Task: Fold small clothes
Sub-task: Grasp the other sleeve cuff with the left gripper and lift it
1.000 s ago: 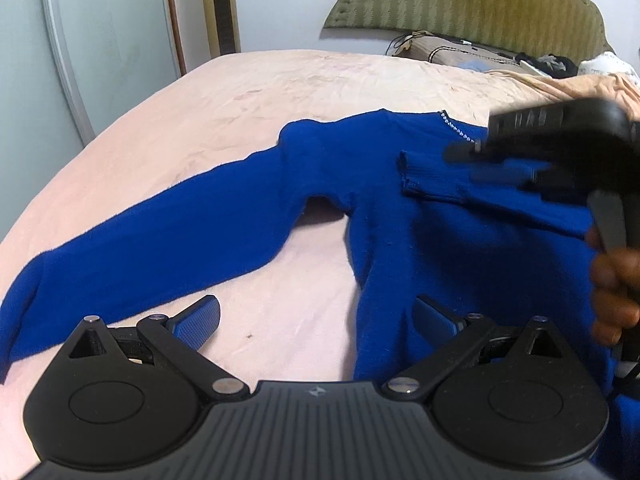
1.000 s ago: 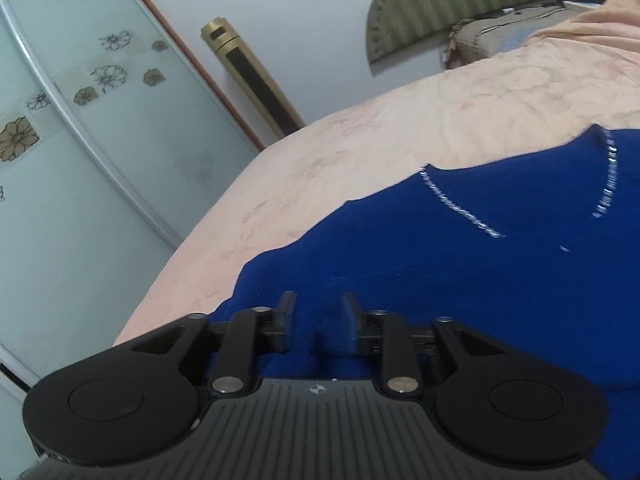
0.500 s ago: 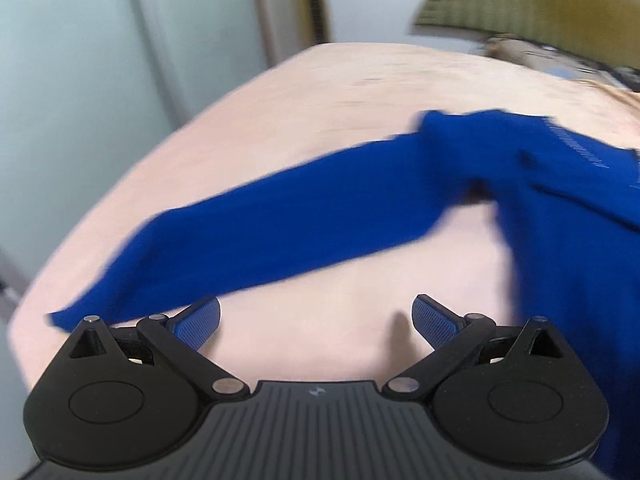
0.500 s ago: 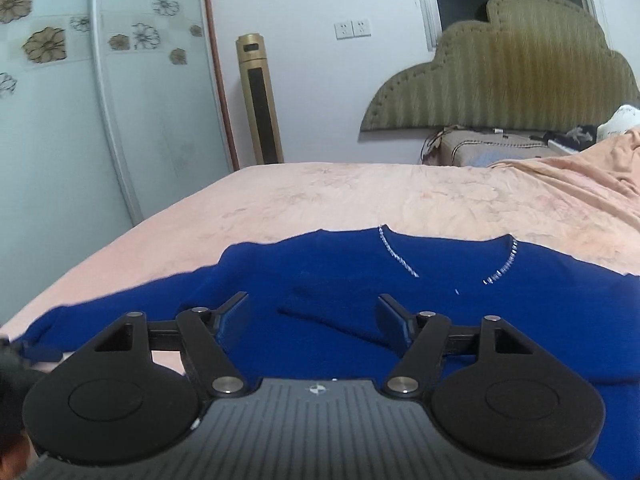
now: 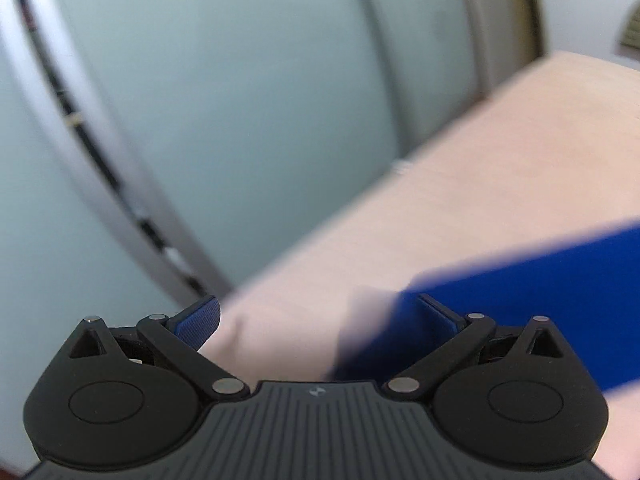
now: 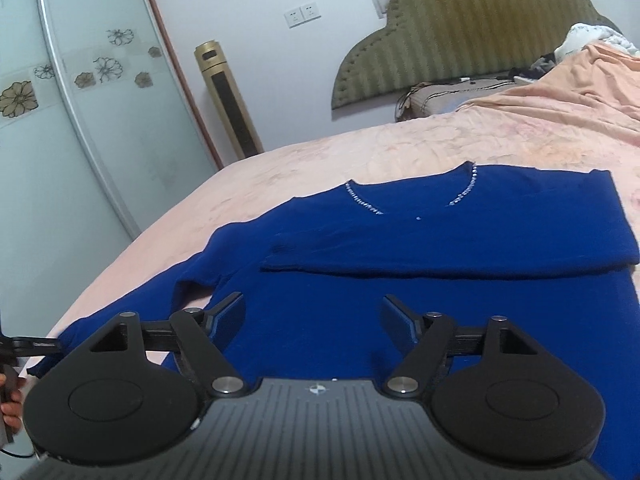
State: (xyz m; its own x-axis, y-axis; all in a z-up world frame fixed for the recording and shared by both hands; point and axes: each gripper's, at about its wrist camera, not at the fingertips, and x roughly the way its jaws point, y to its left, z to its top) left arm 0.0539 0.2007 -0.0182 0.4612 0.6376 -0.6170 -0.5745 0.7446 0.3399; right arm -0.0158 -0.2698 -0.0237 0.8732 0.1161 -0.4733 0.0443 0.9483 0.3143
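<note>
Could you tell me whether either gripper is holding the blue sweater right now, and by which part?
Nothing is held. The right gripper has just opened above the blue sweater; the left gripper stands open at the sleeve's end.

A sweater [image 6: 460, 300] is lying flat on a bed [image 6: 400, 152], one sleeve [image 6: 400, 256] folded across its chest, the other sleeve [image 6: 132, 312] stretching left, a headboard [image 6: 460, 32] standing behind.

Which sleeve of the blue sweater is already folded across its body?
The sleeve on the picture's right lies folded across the chest below the beaded neckline. The other sleeve stretches out toward the bed's left edge.
</note>
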